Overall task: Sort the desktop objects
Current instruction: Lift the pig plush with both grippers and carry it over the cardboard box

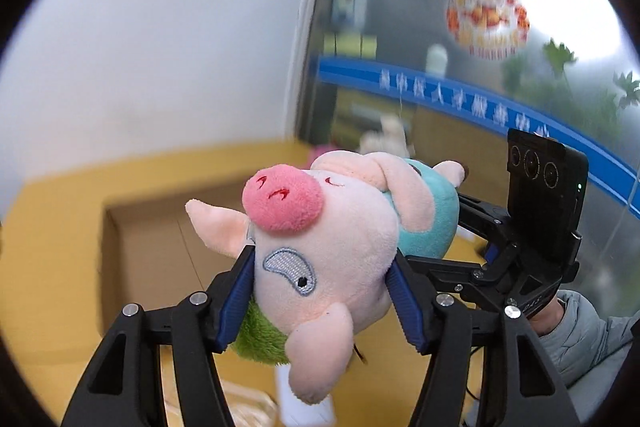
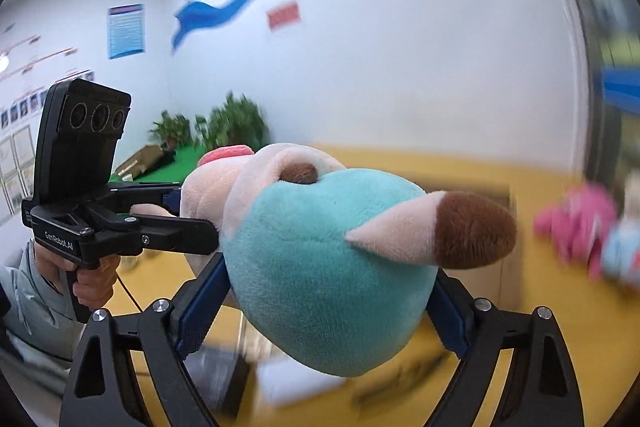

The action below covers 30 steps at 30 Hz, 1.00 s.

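Note:
A plush pig (image 1: pixel 320 227) with a pink snout and a teal body (image 2: pixel 320 267) hangs in the air above the yellow table, held by both grippers. My left gripper (image 1: pixel 320 279) is shut on its head, blue pads (image 1: pixel 240 287) pressing into both cheeks. My right gripper (image 2: pixel 326 303) is shut on the teal body, near a brown-tipped leg (image 2: pixel 472 231). A tuft of green fluff (image 1: pixel 260 335) shows below the head. Each wrist view shows the other gripper's black camera block (image 1: pixel 544 195) (image 2: pixel 84 135) reaching in from the side.
An open cardboard box (image 1: pixel 160 247) sits on the yellow table (image 1: pixel 52 227) behind and below the pig. A pink plush toy (image 2: pixel 576 223) lies at the table's far right beside another blurred toy. A white item (image 1: pixel 304 403) lies under the pig. A glass wall (image 1: pixel 440 27) stands behind.

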{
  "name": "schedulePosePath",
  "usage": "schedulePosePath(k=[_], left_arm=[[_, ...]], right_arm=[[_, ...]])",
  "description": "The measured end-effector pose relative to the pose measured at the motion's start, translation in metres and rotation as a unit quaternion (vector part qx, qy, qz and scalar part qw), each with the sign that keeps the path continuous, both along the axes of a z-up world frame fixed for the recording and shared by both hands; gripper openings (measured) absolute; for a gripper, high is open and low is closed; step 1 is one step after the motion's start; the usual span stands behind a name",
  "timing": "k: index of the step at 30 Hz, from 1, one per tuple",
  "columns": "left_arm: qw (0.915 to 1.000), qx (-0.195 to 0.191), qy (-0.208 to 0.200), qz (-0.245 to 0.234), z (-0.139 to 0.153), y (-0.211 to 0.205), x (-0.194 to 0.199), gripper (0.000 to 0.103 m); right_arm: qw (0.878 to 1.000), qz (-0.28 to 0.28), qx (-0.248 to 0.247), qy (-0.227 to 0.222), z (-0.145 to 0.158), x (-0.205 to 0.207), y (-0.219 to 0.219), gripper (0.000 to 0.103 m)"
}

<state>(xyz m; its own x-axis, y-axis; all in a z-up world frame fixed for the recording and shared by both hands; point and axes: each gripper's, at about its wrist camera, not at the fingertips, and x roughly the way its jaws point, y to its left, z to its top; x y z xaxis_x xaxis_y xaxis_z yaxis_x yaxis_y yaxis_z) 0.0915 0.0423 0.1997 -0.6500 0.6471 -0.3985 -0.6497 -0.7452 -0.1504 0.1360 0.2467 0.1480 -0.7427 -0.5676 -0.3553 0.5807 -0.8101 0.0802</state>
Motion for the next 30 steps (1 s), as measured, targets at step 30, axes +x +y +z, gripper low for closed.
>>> schedulePosePath(k=[30], left_arm=[[0.9849,0.049,-0.116,0.118,-0.028,-0.086,-0.338,0.062]], right_arm=[[0.995,0.067,-0.031,-0.069,0.029,-0.37,-0.094,0.087]])
